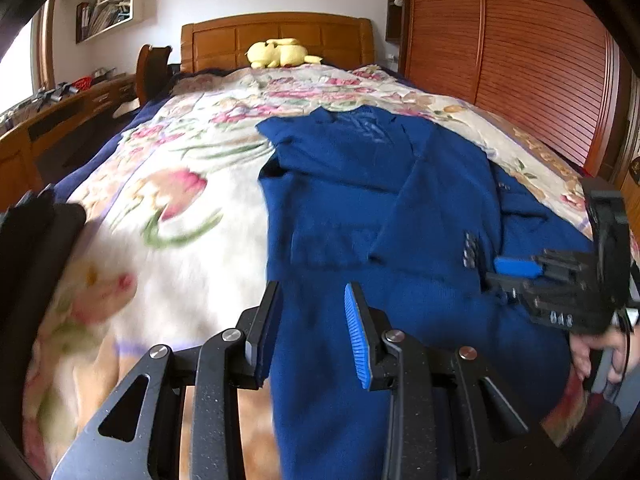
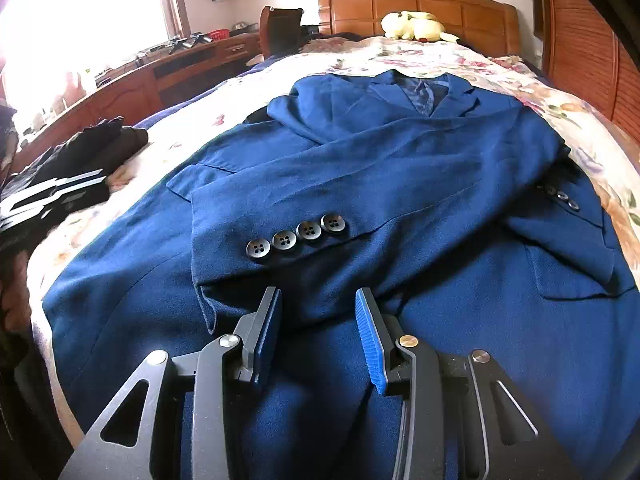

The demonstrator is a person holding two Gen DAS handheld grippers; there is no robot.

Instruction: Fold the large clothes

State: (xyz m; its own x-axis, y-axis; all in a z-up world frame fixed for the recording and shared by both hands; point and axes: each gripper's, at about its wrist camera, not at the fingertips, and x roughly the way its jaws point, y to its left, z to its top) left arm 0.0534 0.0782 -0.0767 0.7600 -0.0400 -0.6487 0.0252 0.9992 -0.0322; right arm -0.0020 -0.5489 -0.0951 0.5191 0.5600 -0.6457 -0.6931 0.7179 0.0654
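Observation:
A dark blue suit jacket (image 2: 360, 152) lies flat on the floral bedspread (image 1: 188, 152), collar toward the headboard. Both sleeves are folded across its front; one cuff with several dark buttons (image 2: 298, 236) lies just ahead of my right gripper (image 2: 318, 336). That gripper hovers low over the jacket's lower front, open, with nothing between its blue pads. My left gripper (image 1: 312, 332) is open over the jacket's (image 1: 360, 208) left edge, its pads bare. In the left wrist view the right gripper (image 1: 516, 276) shows at the right, held by a hand (image 1: 600, 354).
A yellow plush toy (image 1: 280, 53) sits by the wooden headboard (image 1: 280, 34). Dark folded clothes (image 2: 92, 148) lie on the bed left of the jacket. A wooden desk (image 2: 168, 76) runs along the left, and a slatted wooden wardrobe (image 1: 520, 60) stands on the right.

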